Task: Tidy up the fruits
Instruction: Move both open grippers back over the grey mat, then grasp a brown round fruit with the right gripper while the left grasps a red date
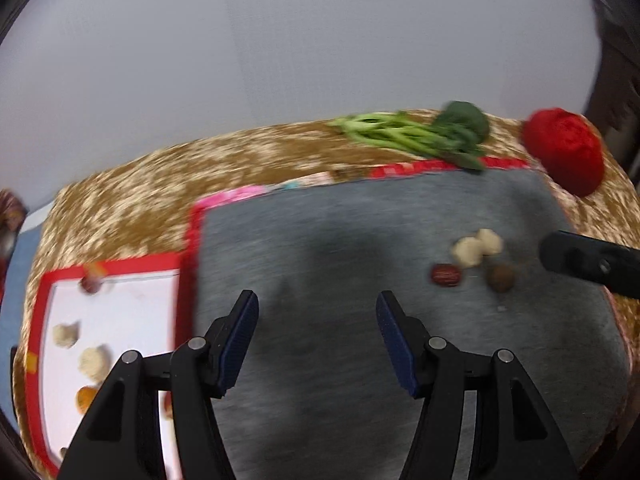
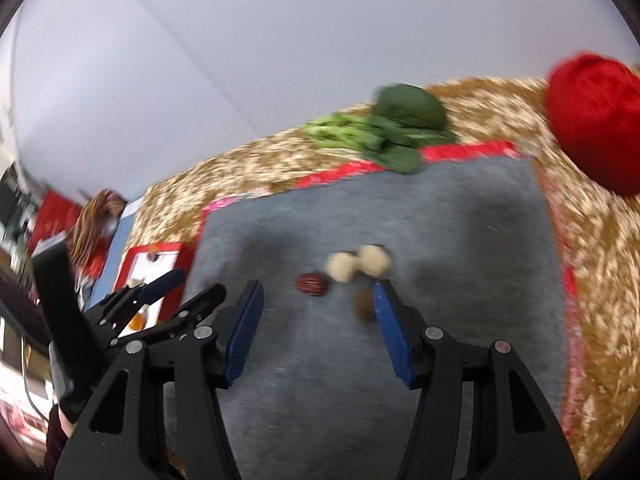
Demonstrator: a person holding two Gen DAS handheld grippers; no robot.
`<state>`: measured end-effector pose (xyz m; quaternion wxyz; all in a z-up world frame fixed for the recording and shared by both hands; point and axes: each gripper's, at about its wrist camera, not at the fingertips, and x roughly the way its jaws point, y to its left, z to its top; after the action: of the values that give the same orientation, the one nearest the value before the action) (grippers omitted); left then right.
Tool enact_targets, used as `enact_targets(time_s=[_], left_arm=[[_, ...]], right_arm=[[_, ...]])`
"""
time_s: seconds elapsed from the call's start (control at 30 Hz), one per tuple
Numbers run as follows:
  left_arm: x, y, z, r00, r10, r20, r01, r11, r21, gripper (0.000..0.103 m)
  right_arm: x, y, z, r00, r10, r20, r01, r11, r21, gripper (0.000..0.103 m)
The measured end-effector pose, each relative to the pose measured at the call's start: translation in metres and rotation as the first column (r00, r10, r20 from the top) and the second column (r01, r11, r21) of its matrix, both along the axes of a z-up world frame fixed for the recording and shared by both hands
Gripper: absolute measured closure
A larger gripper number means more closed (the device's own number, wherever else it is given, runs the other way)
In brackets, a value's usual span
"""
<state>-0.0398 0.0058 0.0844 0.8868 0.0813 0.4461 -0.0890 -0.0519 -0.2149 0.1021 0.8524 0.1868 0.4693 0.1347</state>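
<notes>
A grey mat (image 1: 360,240) with a red patterned border lies on a brown-and-cream speckled tablecloth (image 1: 160,184), leafy green vegetables (image 1: 432,132) resting across its far edge, a red yarn-like ball (image 1: 564,148) just off its far right corner, pale wall (image 1: 280,40) behind.

Our left tongs (image 1: 316,336) and right tongs (image 2: 318,330) look alike: matte black angular linkage arms with triangular cut-outs, round silver pivot screws at the joints, and flat fingers (image 1: 240,340) faced with ribbed dark-blue pads (image 2: 390,336).
</notes>
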Motion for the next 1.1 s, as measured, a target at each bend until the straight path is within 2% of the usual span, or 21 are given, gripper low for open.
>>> enact_targets(time_s=[0.13,0.23,0.47,0.57,0.63,0.73,0.97,1.1], left_arm=[[0.0,-0.024,-0.005,0.997,-0.08,0.003,0.08,0.997,-0.014,0.042],[0.001,-0.033,-0.008,0.992,-0.124,0.0,0.124,0.991,-0.042,0.042],[0.001,-0.033,-0.017,0.992,-0.123,-0.027,0.122,0.992,-0.029,0.042],[0.002,-0.031,-0.017,0.991,-0.129,-0.031,0.128,0.991,-0.037,0.042],[0.002,-0.033,-0.018,0.99,-0.135,-0.033,0.134,0.99,-0.035,0.042],[0.002,-0.034,-0.018,0.989,-0.146,-0.036,0.145,0.989,-0.036,0.042],[0.006,-0.043,-0.02,0.979,-0.205,-0.015,0.203,0.977,-0.057,0.042],[0.011,-0.053,-0.024,0.965,-0.262,-0.01,0.26,0.96,-0.103,0.042]], right_arm=[[0.003,-0.012,-0.013,0.999,-0.021,-0.049,0.021,1.0,0.003,0.044],[0.005,-0.008,-0.017,0.999,0.002,-0.051,-0.002,1.0,-0.016,0.044],[0.017,0.016,-0.042,0.994,0.038,-0.099,-0.052,0.987,-0.151,0.048],[0.023,0.021,-0.051,0.994,0.024,-0.103,-0.043,0.982,-0.186,0.055],[0.026,0.026,-0.059,0.993,0.015,-0.121,-0.044,0.969,-0.242,0.067],[0.026,0.033,-0.061,0.994,0.011,-0.11,-0.046,0.948,-0.315,0.077],[0.018,0.005,-0.046,0.993,-0.054,-0.108,0.03,0.976,-0.217,0.077],[0.015,-0.013,-0.038,0.99,-0.099,-0.099,0.081,0.983,-0.165,0.077]])
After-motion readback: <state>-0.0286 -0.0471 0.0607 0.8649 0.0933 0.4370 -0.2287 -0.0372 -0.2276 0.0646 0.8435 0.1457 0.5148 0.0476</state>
